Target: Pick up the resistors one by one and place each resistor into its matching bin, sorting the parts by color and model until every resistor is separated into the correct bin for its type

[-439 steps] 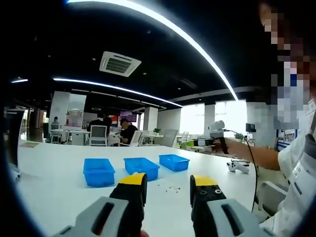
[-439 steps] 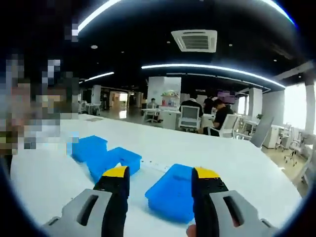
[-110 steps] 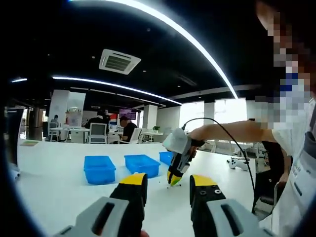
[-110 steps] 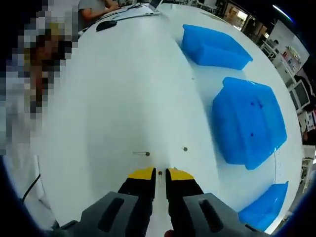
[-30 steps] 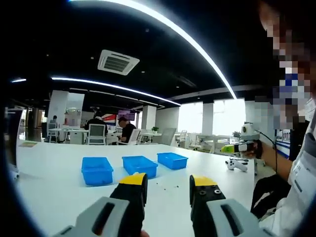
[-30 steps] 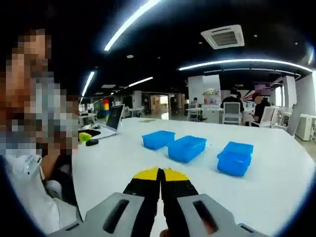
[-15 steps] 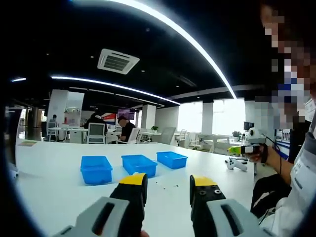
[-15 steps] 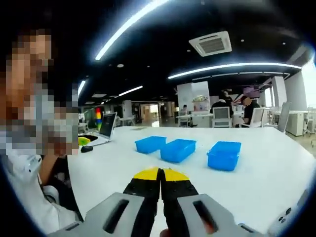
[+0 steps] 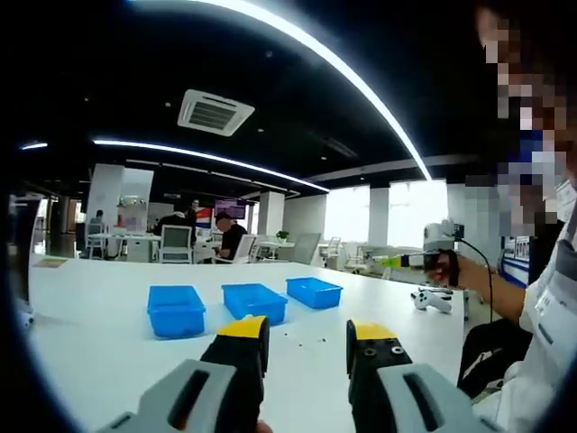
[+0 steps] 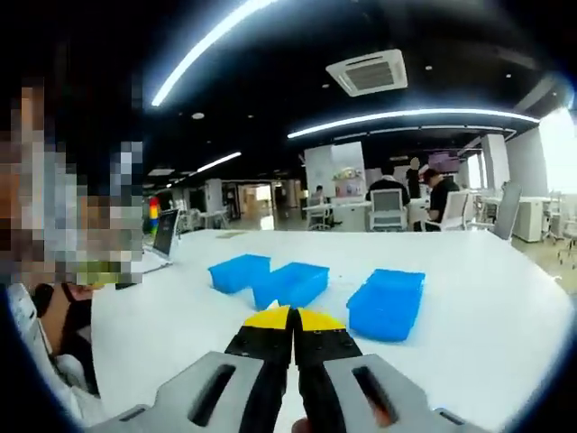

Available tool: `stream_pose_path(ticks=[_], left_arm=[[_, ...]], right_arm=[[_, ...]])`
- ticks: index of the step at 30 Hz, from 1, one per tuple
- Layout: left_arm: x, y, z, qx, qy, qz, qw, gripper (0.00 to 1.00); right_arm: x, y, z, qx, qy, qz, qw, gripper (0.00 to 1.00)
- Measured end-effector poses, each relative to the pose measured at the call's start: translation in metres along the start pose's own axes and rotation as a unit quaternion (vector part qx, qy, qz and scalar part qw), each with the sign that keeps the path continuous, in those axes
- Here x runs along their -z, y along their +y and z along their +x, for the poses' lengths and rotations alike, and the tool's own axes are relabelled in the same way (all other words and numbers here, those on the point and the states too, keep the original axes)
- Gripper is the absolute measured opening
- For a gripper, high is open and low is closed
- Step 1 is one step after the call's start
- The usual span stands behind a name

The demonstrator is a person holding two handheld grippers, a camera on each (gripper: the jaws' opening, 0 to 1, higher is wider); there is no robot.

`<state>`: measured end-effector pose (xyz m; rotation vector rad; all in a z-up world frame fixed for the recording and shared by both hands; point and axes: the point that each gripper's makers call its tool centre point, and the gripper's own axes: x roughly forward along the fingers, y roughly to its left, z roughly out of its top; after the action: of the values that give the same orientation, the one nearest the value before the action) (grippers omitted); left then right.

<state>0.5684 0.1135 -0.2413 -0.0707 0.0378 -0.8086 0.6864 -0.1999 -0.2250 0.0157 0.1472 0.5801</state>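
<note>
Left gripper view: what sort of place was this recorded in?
Most likely an open-plan office. People sit at desks in the background, a ceiling air-conditioning vent and long strip lights run overhead, and three blue bins stand on a large white table.

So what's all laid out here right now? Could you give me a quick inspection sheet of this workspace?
Surface: white table, broad and mostly bare.
Job's things: three blue bins in a row; small dark resistors scattered on the table near them. Bin contents cannot be told.
Clutter: white game controller at the table's far edge; a laptop in the right gripper view.
Grippers: left gripper held low, jaws apart, nothing between them; right gripper jaws closed together, whether a resistor is pinched cannot be told. It is held up off the table.
Cables: a black cable runs from the right gripper.
Surroundings: open office, seated people at far desks, ceiling light strips.
</note>
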Motion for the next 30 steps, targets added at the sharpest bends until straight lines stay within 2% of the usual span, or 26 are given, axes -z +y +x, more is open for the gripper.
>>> stream_pose_path(ticks=[3, 7, 11, 13, 15, 17, 21, 23, 25, 28, 29, 30], left_arm=[[-0.001, 0.001, -0.001, -0.001, -0.001, -0.001, 1.0000, 0.36], [0.000, 0.001, -0.001, -0.001, -0.001, -0.001, 1.0000, 0.36], [-0.001, 0.001, -0.001, -0.001, -0.001, -0.002, 1.0000, 0.36], [-0.001, 0.001, -0.002, -0.001, -0.002, -0.001, 1.0000, 0.36], [-0.001, 0.002, -0.002, -0.001, -0.002, -0.001, 1.0000, 0.36], [-0.002, 0.002, -0.002, -0.001, -0.002, -0.002, 1.0000, 0.36], [-0.002, 0.001, -0.002, -0.001, -0.002, -0.001, 1.0000, 0.36], [-0.002, 0.001, -0.002, -0.001, -0.002, 0.000, 1.0000, 0.36], [-0.002, 0.001, -0.003, -0.002, -0.002, 0.000, 1.0000, 0.36], [-0.003, 0.002, -0.003, -0.003, -0.003, 0.000, 1.0000, 0.36], [-0.003, 0.003, -0.003, -0.003, -0.003, 0.000, 1.0000, 0.36], [-0.003, 0.003, -0.003, -0.003, -0.003, -0.001, 1.0000, 0.36]], right_arm=[[-0.001, -0.019, 0.025, 0.011, 0.011, -0.019, 0.9997, 0.03], [-0.006, -0.040, 0.059, 0.027, 0.011, -0.038, 0.9988, 0.03], [-0.006, -0.062, 0.086, 0.040, 0.018, -0.034, 0.9985, 0.03], [0.000, -0.067, 0.090, 0.052, 0.027, -0.032, 0.9978, 0.03], [0.003, -0.084, 0.107, 0.065, 0.037, -0.030, 0.9967, 0.03], [0.011, -0.087, 0.110, 0.072, 0.047, -0.029, 0.9959, 0.03], [0.030, -0.112, 0.127, 0.097, 0.081, -0.016, 0.9919, 0.03], [0.034, -0.123, 0.136, 0.105, 0.089, -0.010, 0.9904, 0.03], [0.032, -0.130, 0.139, 0.114, 0.083, -0.012, 0.9900, 0.04], [0.030, -0.132, 0.138, 0.124, 0.078, -0.020, 0.9890, 0.04], [0.028, -0.131, 0.138, 0.125, 0.074, -0.016, 0.9892, 0.10], [0.026, -0.130, 0.138, 0.124, 0.067, -0.006, 0.9900, 0.23]])
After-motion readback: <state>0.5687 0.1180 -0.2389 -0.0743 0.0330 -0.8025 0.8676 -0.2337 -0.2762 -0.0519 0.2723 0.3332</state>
